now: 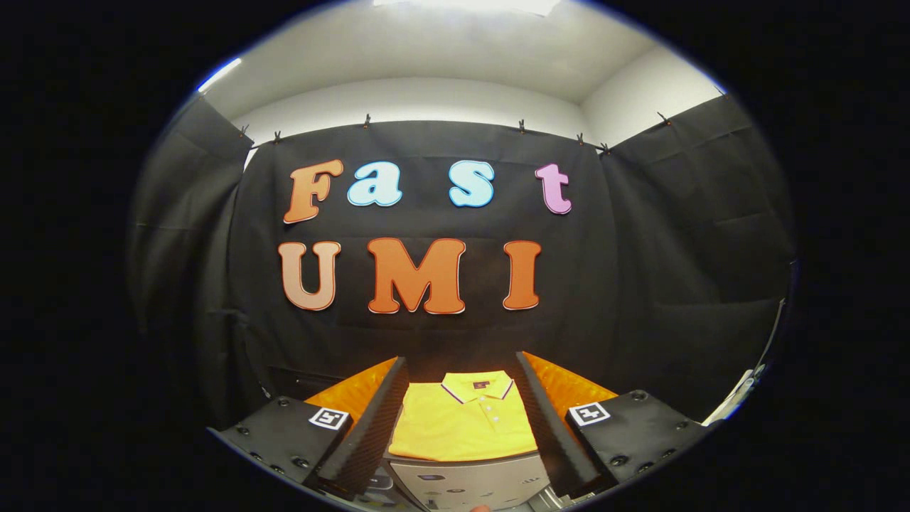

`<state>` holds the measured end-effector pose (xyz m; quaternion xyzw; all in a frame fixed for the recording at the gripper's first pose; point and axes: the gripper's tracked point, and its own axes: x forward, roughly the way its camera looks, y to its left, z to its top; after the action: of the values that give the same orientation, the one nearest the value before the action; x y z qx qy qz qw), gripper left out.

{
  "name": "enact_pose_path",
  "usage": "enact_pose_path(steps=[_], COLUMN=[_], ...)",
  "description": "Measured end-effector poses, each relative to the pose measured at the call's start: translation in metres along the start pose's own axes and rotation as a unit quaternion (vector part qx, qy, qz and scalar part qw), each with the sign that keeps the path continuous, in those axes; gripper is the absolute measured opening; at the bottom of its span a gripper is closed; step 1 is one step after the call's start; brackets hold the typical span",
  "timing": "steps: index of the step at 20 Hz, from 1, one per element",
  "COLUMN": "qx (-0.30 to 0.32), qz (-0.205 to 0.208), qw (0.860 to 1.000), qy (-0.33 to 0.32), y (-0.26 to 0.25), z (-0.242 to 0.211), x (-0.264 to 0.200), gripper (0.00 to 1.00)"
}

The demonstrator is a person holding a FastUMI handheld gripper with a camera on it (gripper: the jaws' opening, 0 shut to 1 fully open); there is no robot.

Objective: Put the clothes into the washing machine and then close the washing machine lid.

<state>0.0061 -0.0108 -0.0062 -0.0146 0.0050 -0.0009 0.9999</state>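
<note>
Shirt: the yellow polo shirt [462, 427] lies folded flat, collar toward the far side, on top of the grey washing machine [469, 483], whose control panel shows at the near edge below it.
Position: you see it between the 2 fingers of the claw [462, 419], just ahead and below, centred in the gap.
Handling: judge it light, soft and limp; nothing fragile, nothing slippery, but it will unfold and drape as soon as you lift it.
Where to grip: take a bunch of several layers near the middle of the fold or at the near hem, so the whole shirt comes up together; a pinch on 1 layer or on the collar alone would likely let the rest trail.
Claw: spread wide, fingers well apart, wider than the folded shirt looks from here.
Contact: it holds nothing and touches nothing; the shirt sits clear of both fingers.
Lid: whether the shirt rests on a closed lid you cannot tell for certain from this angle.
Risk: a trailing sleeve may catch on the machine's rim.
</note>
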Motion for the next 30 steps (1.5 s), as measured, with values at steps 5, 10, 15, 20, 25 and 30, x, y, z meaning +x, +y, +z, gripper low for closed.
enact_pose_path(steps=[5, 10, 15, 20, 25, 30], qx=[-0.005, -0.008, -0.014, -0.02, -0.012, 0.014], qz=[-0.001, 0.001, 0.003, 0.008, 0.021, 0.038], qw=[1.0, 1.0, 1.0, 1.0, 1.0, 0.999], qy=[-0.002, 0.001, -0.001, 0.002, -0.002, 0.0], y=[-0.003, -0.002, -0.003, -0.007, -0.017, -0.038], z=[0.001, 0.002, 0.004, 0.005, 0.009, -0.003], x=[0.003, 0.007, 0.008, 0.009, 0.015, 0.036], gripper=[0.97, 0.97, 0.97, 0.97, 0.96, 0.96])
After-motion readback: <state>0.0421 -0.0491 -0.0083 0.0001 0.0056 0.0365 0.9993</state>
